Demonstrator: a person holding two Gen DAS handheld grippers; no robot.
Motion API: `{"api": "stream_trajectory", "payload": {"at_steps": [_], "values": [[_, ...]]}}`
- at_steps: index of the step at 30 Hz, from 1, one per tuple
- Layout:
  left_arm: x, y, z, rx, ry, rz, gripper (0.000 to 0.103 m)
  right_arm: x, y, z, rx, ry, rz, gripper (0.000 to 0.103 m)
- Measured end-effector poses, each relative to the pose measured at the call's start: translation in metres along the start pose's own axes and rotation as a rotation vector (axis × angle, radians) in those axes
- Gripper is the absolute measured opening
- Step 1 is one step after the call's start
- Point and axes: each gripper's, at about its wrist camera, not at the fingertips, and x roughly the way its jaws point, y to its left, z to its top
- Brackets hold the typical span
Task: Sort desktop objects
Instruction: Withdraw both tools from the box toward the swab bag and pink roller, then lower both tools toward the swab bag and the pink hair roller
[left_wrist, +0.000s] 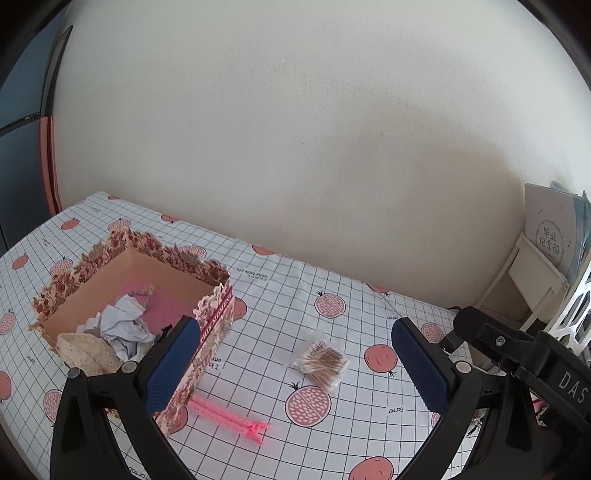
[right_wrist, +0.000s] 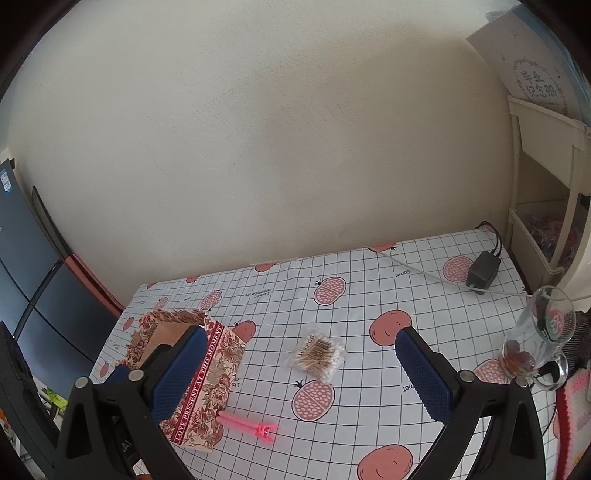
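Lying on the checked tablecloth (right_wrist: 369, 295): bag of cotton swabs (right_wrist: 318, 353) mid-table, pink hair clip (right_wrist: 255, 428) nearer, beside the floral box (left_wrist: 133, 306) holding crumpled cloth (left_wrist: 122, 325). Left gripper (left_wrist: 295, 365) and right gripper (right_wrist: 299, 373) both spread wide, holding nothing, above the table.

Open left tongs (left_wrist: 295, 363) hover above cotton swabs (left_wrist: 320, 363) beside floral box (left_wrist: 129, 291).

Left claw (left_wrist: 295, 363), right claw (right_wrist: 301, 373), black frames, blue dimpled pads, silver pins
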Motion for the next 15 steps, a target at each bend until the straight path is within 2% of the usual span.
{"api": "stream_trajectory", "payload": {"at_steps": [15], "values": [[0.06, 0.008, -0.037, -0.053, 0.22, 0.002, 0.103, 0.071, -0.034, -0.032, 0.1, 0.182, 0.017, 0.103]]}}
